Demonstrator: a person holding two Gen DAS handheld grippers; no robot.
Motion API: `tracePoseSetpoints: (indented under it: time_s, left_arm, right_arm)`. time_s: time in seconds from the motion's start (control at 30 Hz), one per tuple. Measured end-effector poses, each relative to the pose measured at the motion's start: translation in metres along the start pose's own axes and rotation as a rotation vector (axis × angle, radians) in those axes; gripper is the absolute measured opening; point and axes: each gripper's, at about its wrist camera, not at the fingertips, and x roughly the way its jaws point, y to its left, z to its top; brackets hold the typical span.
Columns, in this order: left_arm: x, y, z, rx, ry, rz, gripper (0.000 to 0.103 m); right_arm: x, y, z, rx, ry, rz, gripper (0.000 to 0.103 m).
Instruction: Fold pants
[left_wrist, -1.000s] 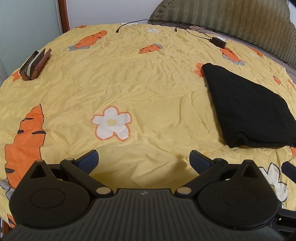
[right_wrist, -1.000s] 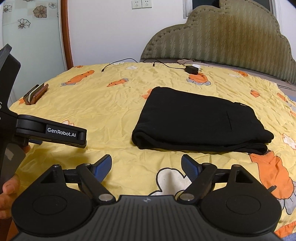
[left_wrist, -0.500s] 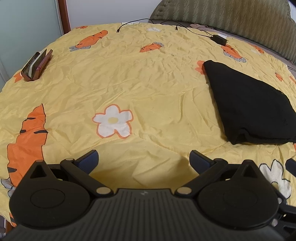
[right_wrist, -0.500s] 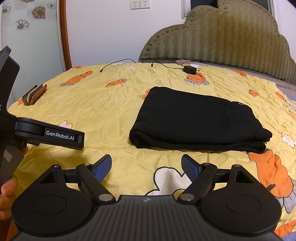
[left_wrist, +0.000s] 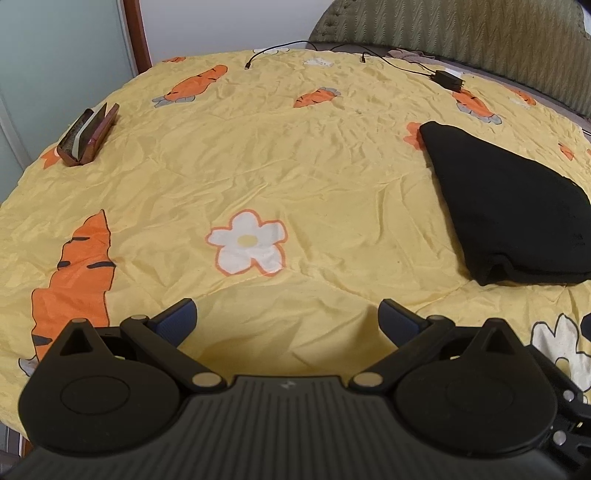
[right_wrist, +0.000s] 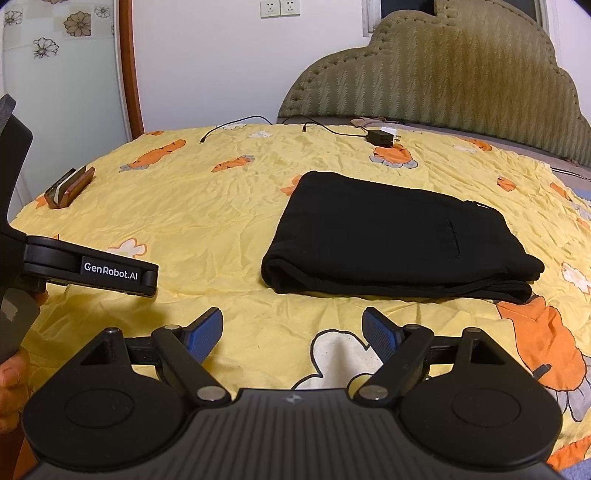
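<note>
While nothing has shifted lately, pants (right_wrist: 399, 236) lie folded on bed (right_wrist: 221, 221); left gripper (left_wrist: 287, 314), right gripper (right_wrist: 292, 326) spread, empty; task likely complete.

Both views are evenly and warmly lit from above, bright enough to show every crease in the yellow bedspread (left_wrist: 295, 177). Soft shadows lie just under the left gripper (left_wrist: 287, 320) and under the folded black pants (right_wrist: 399, 240), which show little detail. Fisheye bending curves the bed's edges and the headboard (right_wrist: 443, 74). Corners darken. Focus is sharp, without motion blur.
</note>
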Motion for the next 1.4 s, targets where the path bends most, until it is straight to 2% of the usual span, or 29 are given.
tracePoseSetpoints:
  time_s: [1.03, 1.4]
  left_arm:
    - [-0.0030, -0.0005, -0.0015, -0.013, 0.010, 0.015, 0.103]
    - [-0.0084, 0.0037, 0.0008, -0.002, -0.030, 0.037, 0.103]
  right_arm:
    - [-0.0048, -0.0032, -0.0027, -0.012, -0.008, 0.019, 0.083]
    - [-0.0038, -0.0012, -0.0024, -0.037, -0.009, 0.026, 0.083]
